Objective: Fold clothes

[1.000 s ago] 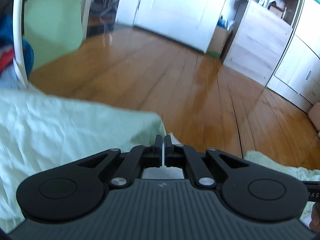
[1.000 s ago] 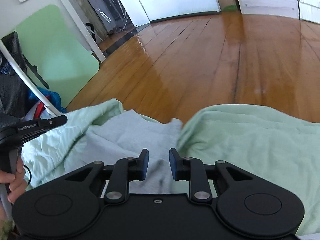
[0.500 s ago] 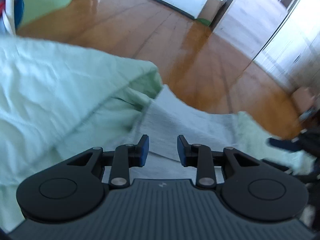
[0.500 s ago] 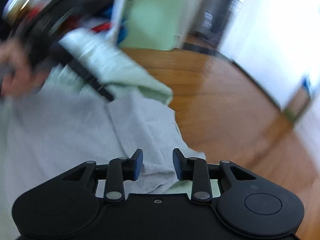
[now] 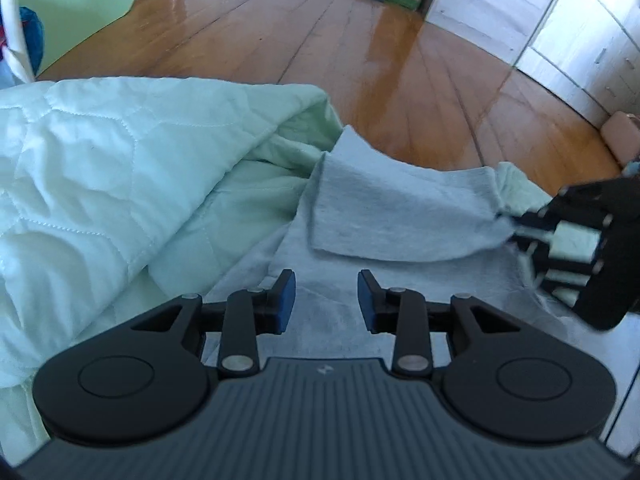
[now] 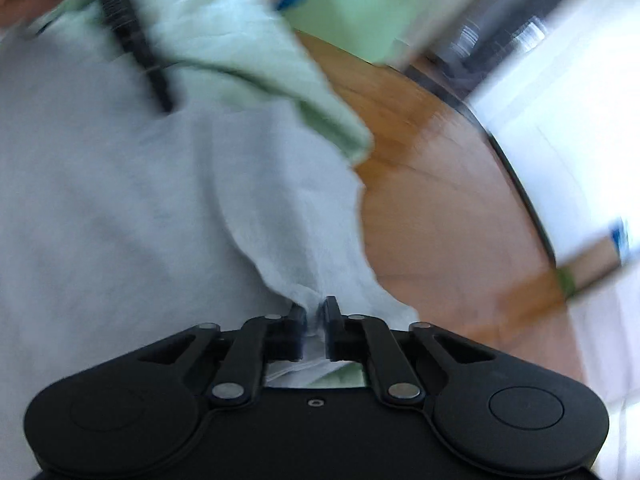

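Note:
A light grey garment [image 5: 392, 216] lies on a pale green quilt [image 5: 100, 168], with its far flap folded over. My left gripper [image 5: 326, 300] is open and empty just above the near part of the garment. My right gripper [image 6: 314, 314] is shut on a corner of the grey garment [image 6: 120, 200]. It also shows in the left wrist view [image 5: 516, 226] at the right, pinching the flap's edge. The right wrist view is blurred by motion.
The quilt bunches up in a thick fold [image 5: 248, 132] to the left of the garment. Beyond the bed edge is a wooden floor [image 5: 360, 60], with white cupboards [image 5: 580, 32] at the far right and a green chair [image 5: 72, 4] at the far left.
My left gripper let go of the garment and opened. My right gripper swung round to the garment's corner and shut on it, lifting the flap.

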